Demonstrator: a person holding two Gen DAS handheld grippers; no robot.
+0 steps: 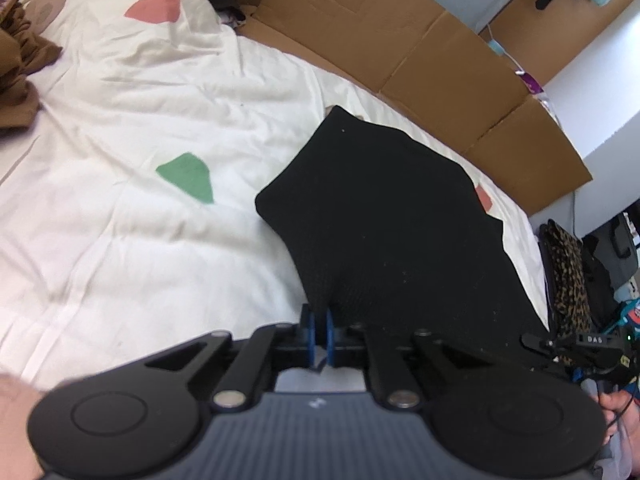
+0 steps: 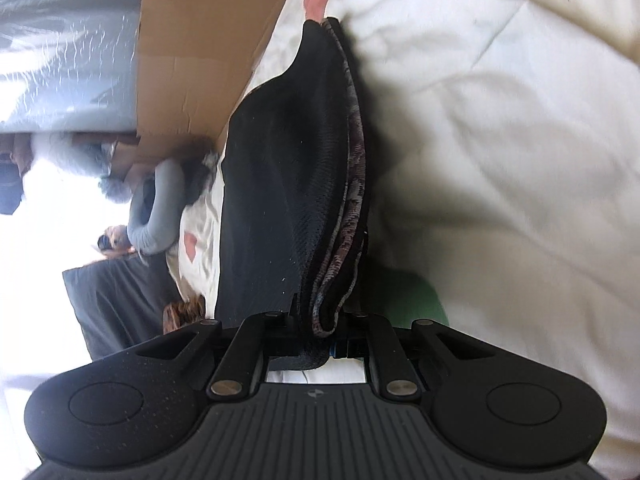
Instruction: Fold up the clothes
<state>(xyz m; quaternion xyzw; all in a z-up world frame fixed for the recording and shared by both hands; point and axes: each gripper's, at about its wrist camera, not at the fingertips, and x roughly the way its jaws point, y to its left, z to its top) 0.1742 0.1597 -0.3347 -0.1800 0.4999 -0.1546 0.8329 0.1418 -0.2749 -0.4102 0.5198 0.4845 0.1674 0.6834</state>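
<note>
White duvet [image 1: 140, 240] with pink and green patches covers bed; flattened cardboard [image 1: 400, 40] along far edge. Black garment [image 1: 380, 220] spread on duvet near cardboard side, near edge raised off bedding between both grippers. Brown clothes [image 1: 16, 60] heaped at far left. Left gripper [image 1: 319, 330] — blue pads clamped on garment's near edge. Right gripper [image 2: 320, 334] — closed on bunched black fabric with patterned inner layer.
</note>
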